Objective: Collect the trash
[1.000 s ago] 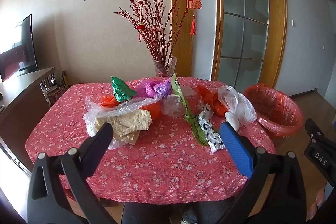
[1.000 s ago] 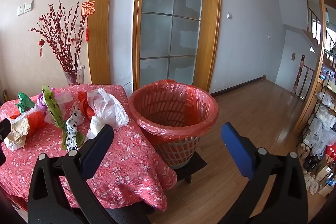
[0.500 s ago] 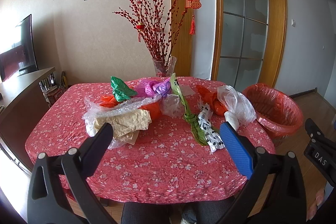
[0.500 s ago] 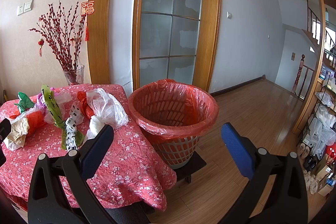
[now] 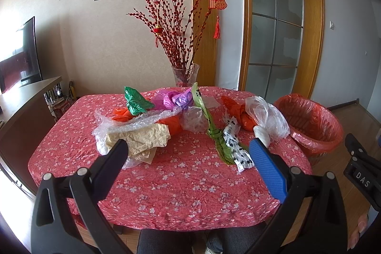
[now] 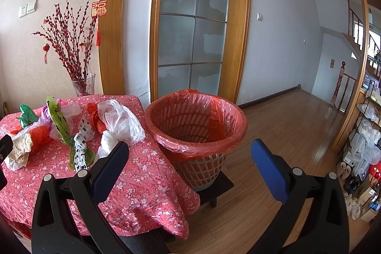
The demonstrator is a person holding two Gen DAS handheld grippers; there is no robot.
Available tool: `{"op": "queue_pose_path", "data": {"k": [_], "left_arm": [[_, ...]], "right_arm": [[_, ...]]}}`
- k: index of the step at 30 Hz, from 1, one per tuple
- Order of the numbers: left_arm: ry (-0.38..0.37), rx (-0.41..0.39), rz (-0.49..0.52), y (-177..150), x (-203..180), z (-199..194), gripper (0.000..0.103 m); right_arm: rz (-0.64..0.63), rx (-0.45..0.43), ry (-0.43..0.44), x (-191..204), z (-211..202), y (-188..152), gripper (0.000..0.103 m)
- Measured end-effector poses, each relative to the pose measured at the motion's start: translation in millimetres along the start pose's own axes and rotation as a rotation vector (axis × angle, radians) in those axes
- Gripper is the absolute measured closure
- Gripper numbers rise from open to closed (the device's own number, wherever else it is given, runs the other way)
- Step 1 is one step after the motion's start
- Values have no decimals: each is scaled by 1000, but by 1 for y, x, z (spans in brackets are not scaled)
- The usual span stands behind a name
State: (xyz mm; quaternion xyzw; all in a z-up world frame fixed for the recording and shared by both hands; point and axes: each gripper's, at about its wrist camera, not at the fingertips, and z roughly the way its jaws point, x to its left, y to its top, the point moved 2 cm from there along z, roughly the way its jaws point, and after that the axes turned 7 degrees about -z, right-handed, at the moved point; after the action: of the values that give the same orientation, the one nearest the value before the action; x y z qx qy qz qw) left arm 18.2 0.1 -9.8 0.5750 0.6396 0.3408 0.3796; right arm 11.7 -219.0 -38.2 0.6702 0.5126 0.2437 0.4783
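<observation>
The trash lies scattered across the far half of my table (image 5: pixel 166 182), on its red flowered cloth: a crumpled tan paper (image 5: pixel 140 142) under clear bubble wrap (image 5: pixel 133 122), a knotted green bag (image 5: pixel 135 101), a purple bag (image 5: pixel 176 99), an orange bag (image 5: pixel 238 111), a clear plastic bag (image 5: pixel 266 118), and a long green wrapper (image 5: pixel 209 125) beside a white spotted one (image 5: pixel 235 146). The bin (image 6: pixel 197 125), a basket lined with a red bag, stands on a low stand just beside the table's right edge.

My left gripper (image 5: pixel 188 156) hangs above the near edge of the table, jaws spread wide, gripping nothing. My right gripper (image 6: pixel 188 154) is likewise wide apart and bare, pointed toward the bin, touching nothing.
</observation>
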Motion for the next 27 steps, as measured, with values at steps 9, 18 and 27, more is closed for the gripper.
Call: {"op": "queue_pose_path", "data": {"k": [9,18,27], "left_arm": [[0,0,0,0,0,0,4],[-1,1,0,0,0,0,4],[-2,2,0,-9,-3,5,4]], "right_arm": [[0,1,0,0,1,-1,2],[-1,3,0,1,1,-2,2],[0,4,0,0,1,-2,2]]}}
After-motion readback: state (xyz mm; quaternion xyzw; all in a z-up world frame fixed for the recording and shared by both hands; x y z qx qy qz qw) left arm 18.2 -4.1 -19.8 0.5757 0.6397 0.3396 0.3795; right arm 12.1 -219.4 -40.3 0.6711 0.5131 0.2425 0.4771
